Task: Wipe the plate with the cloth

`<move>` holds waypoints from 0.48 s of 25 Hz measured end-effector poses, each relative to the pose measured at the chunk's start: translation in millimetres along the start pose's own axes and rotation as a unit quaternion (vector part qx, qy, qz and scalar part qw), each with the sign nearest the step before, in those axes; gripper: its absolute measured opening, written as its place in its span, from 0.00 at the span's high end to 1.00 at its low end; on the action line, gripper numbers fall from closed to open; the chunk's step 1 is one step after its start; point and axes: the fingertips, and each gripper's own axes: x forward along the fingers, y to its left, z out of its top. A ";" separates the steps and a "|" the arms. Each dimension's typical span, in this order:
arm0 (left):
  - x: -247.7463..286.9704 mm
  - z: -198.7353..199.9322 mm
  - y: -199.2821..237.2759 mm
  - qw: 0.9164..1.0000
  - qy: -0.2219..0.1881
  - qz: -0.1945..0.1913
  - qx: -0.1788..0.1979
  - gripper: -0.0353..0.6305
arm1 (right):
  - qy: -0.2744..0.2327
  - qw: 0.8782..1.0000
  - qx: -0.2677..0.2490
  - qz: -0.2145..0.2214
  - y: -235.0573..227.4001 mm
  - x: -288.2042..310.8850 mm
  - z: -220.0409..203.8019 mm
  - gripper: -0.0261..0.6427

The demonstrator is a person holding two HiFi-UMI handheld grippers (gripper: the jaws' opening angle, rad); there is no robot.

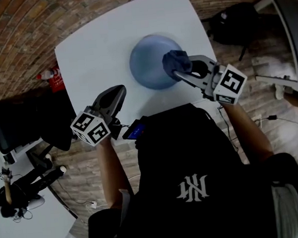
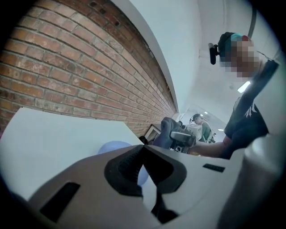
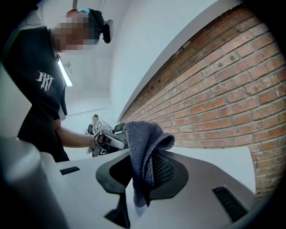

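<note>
While the right gripper (image 1: 179, 73) clamps the cloth (image 1: 176, 60) over the plate (image 1: 147, 64), left gripper (image 1: 118, 91) closed, empty, nearby.

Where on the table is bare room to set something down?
Bare: the left part of the table, between plate and left edge, and the far strip beyond the plate. Crowded: the near side, with the left gripper, and the plate's right rim, where the right gripper holds the cloth.
</note>
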 end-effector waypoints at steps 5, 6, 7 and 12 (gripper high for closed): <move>14.7 -14.9 27.4 0.999 0.027 -0.013 -0.025 0.94 | 0.011 1.000 0.005 -0.009 -0.7 18.9 -2.1 0.83; 17.5 -18.5 33.6 0.999 0.032 -0.014 -0.034 0.94 | 0.009 1.000 0.007 -0.014 0.0 21.5 -0.7 0.83; 20.6 -22.5 39.1 0.998 0.039 -0.015 -0.043 0.94 | 0.007 1.000 0.010 -0.019 0.3 23.0 0.9 0.83; 30.6 -39.0 65.9 0.994 0.064 -0.025 -0.081 0.94 | 0.018 0.999 0.011 -0.047 0.3 27.6 -2.4 0.83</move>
